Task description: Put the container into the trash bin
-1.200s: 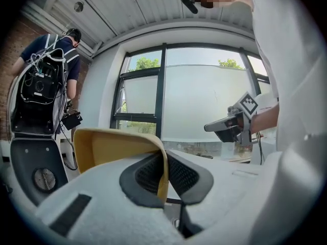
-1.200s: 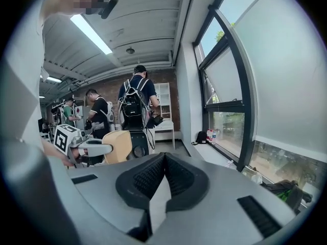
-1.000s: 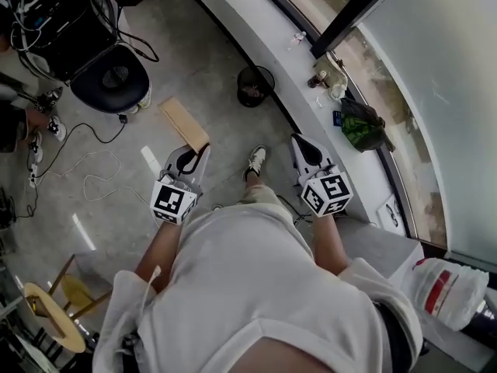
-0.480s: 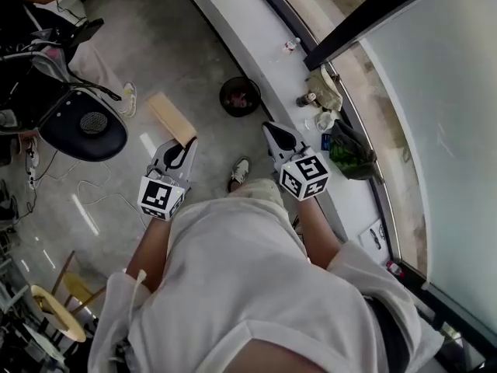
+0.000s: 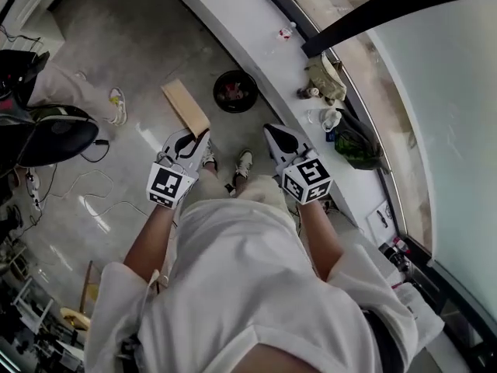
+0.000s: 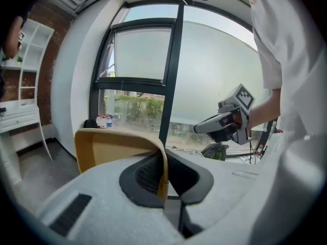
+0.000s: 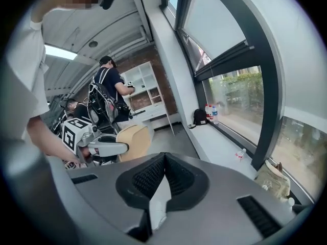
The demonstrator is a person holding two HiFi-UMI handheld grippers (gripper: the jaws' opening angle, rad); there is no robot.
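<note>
A flat tan container (image 5: pixel 186 107) sticks out ahead of my left gripper (image 5: pixel 198 134), whose jaws are shut on its edge. In the left gripper view the container (image 6: pixel 117 147) curves up between the pads, with the gripper (image 6: pixel 164 160) clamped on its right rim. The black round trash bin (image 5: pixel 235 90) stands on the floor by the white ledge, ahead and just right of the container. My right gripper (image 5: pixel 273 129) hangs beside the ledge, shut and holding nothing; its pads (image 7: pixel 148 177) meet at the tip. The right gripper view also shows the left gripper (image 7: pixel 110 147) and the container (image 7: pixel 134 139).
A long white window ledge (image 5: pixel 256 45) runs along the right, bearing a small bottle (image 5: pixel 286 31), a tan bag (image 5: pixel 326 76) and a dark green bag (image 5: pixel 356 142). A black office chair (image 5: pixel 54 130) and another person's leg (image 5: pixel 70 92) are at left. Cables lie on the floor.
The person has walked on along the ledge with both grippers held out in front. The container stays in the left grip, and the office chair has slid toward the view's left edge.
</note>
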